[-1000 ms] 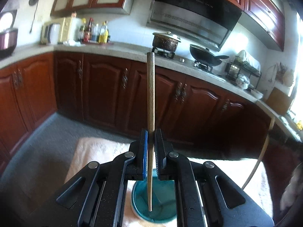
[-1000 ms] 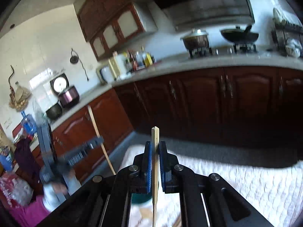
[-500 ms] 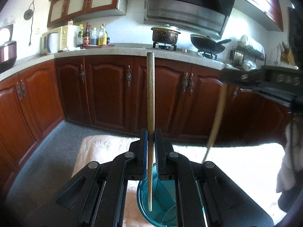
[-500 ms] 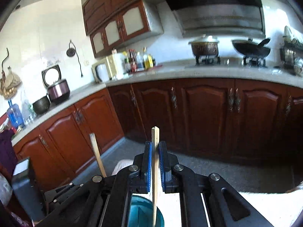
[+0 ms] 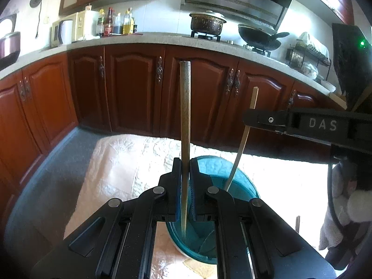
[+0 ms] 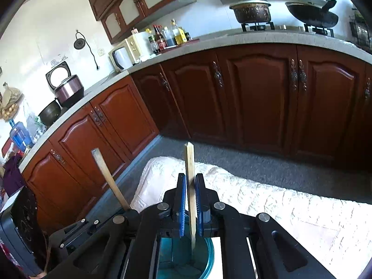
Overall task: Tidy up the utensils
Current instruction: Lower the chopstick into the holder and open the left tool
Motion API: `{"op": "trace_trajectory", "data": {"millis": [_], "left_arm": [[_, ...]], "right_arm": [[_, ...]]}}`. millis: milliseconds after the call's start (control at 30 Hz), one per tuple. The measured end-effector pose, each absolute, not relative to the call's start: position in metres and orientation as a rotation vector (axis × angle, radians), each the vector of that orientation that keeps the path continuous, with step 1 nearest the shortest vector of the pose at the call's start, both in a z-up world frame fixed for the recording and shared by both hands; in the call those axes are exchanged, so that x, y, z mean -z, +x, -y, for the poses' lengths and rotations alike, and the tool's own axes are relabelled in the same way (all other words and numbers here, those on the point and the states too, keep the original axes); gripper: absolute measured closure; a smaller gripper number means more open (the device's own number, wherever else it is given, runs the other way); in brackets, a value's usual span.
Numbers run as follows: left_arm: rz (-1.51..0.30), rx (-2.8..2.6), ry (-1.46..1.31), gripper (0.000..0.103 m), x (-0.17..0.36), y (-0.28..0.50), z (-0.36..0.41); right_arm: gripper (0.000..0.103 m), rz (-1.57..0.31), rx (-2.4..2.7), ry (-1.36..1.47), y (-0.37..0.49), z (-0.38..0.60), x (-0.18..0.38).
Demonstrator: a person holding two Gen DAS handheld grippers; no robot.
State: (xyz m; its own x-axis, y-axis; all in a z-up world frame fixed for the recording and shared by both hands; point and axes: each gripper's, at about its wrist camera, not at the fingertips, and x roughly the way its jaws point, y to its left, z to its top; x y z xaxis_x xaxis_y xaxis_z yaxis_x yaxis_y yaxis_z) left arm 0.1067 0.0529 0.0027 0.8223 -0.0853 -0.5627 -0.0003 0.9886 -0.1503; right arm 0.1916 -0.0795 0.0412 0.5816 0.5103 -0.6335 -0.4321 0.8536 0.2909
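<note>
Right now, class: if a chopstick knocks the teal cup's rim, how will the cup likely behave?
The teal cup looks tall and narrow-based, so probably tippy. It stands on a soft quilted cloth, so it would likely rock rather than slide. The brown chopstick leaning inside may add leverage.

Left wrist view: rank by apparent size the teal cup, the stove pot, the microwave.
1. Teal cup: largest, though nearest the camera.
2. and 3. Microwave and stove pot look about alike; no ranking.
</note>
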Motion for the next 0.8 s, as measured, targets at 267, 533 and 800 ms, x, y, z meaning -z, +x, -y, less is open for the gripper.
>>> {"op": "trace_trajectory", "data": {"millis": [267, 533, 800], "left_arm": [[-0.629, 0.032, -0.161, 0.097, 0.001, 0.106, -0.055], [-0.643, 0.031, -0.175, 0.082, 0.001, 0.101, -0.058], [-0.654, 0.046, -0.174, 0.062, -0.008, 0.083, -0.055]], "right_arm": [[0.075, -0.812, -0.55, 0.121, 0.18, 0.088, -0.037], [0.073, -0.81, -0.55, 0.122, 0.158, 0.098, -0.043], [0.07, -0.821, -0.541, 0.107, 0.129, 0.109, -0.041]]}}
